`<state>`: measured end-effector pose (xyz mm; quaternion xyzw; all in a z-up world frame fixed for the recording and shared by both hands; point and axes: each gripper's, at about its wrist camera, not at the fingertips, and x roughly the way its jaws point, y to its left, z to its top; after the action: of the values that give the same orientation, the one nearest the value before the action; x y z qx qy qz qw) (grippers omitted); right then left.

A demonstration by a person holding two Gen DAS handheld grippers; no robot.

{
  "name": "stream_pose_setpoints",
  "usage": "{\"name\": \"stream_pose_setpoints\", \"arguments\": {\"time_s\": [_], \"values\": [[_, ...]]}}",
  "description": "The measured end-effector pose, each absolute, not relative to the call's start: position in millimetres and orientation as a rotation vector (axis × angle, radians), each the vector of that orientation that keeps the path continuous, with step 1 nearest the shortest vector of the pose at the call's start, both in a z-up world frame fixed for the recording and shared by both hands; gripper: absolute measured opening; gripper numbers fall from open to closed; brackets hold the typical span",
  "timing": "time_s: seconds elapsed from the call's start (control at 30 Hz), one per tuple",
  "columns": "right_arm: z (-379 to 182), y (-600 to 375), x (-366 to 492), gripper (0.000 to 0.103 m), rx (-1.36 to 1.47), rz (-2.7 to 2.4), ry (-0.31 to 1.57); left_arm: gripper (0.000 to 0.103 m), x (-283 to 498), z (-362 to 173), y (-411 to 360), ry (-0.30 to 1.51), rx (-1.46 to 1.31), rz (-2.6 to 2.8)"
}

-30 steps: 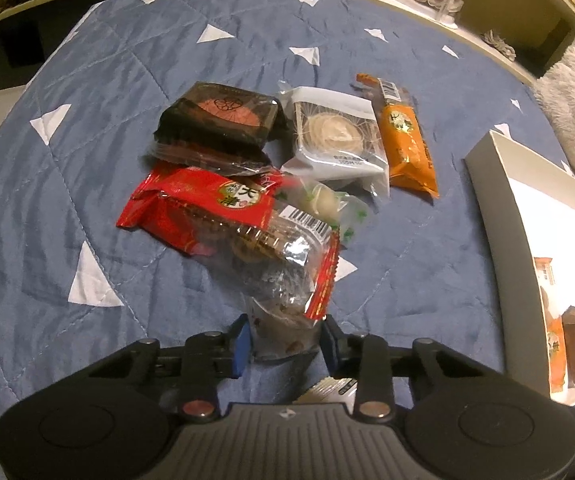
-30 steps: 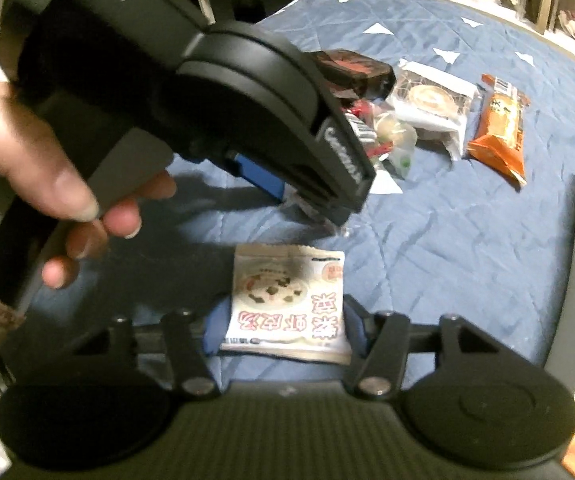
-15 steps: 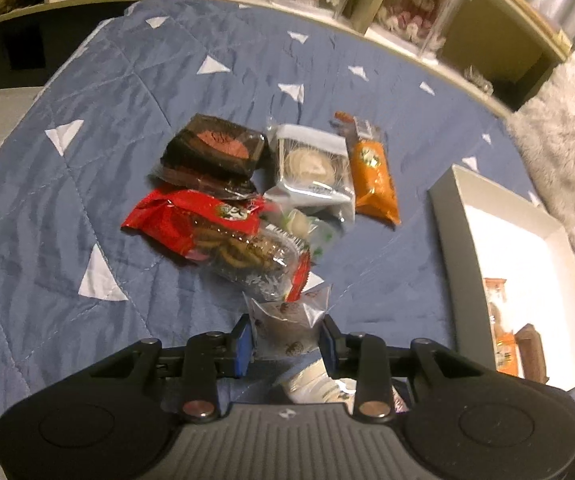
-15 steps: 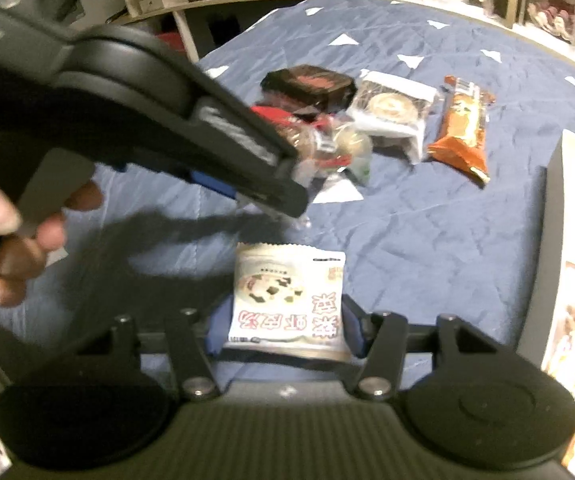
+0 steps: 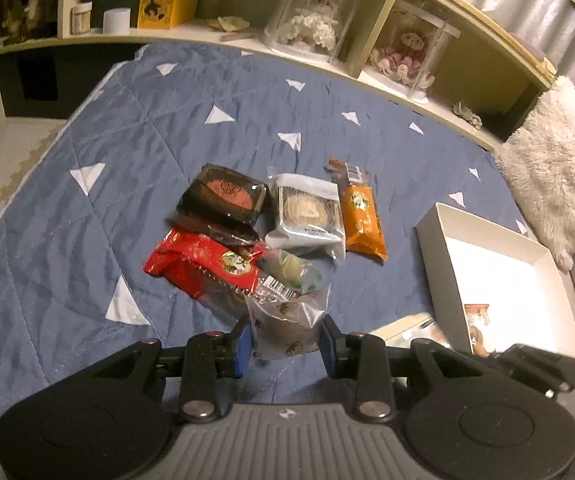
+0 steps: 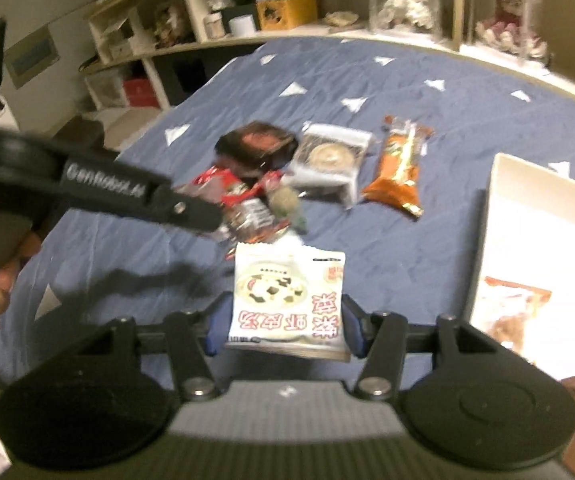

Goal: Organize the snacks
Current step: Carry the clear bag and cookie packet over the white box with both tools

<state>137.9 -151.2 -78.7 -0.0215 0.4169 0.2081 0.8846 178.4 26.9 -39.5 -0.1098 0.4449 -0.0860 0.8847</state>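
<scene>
Plainly, either packet could slip in transit: the left tool (image 5: 285, 342) pinches only the crinkly lower end of a clear cookie packet (image 5: 287, 326), and the right tool (image 6: 283, 326), jaws wider, clamps a flat white soup sachet (image 6: 287, 300) by its edges. The white box (image 5: 435, 236) lies ahead and right of both; the remaining snacks lie ahead on the bed's blue quilt (image 5: 87, 240).
</scene>
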Motion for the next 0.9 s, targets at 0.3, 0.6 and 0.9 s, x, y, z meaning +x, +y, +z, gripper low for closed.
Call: {"name": "stream_pose_setpoints", "arguments": {"time_s": [0.3,0.6,0.9], "values": [[-56,-180,129,0.061,-0.013,0.372,0.797,0.037,166,-25,17,0.878,-0.224,-0.203],[-40,-211,130,0.061,0.005,0.312,0.764,0.037,149,-11,-8,0.851,-0.216,-0.25],[-27,-254,107,0.061,-0.003,0.238,0.743,0.037,136,-5,-52,0.852,-0.186,-0.312]]}}
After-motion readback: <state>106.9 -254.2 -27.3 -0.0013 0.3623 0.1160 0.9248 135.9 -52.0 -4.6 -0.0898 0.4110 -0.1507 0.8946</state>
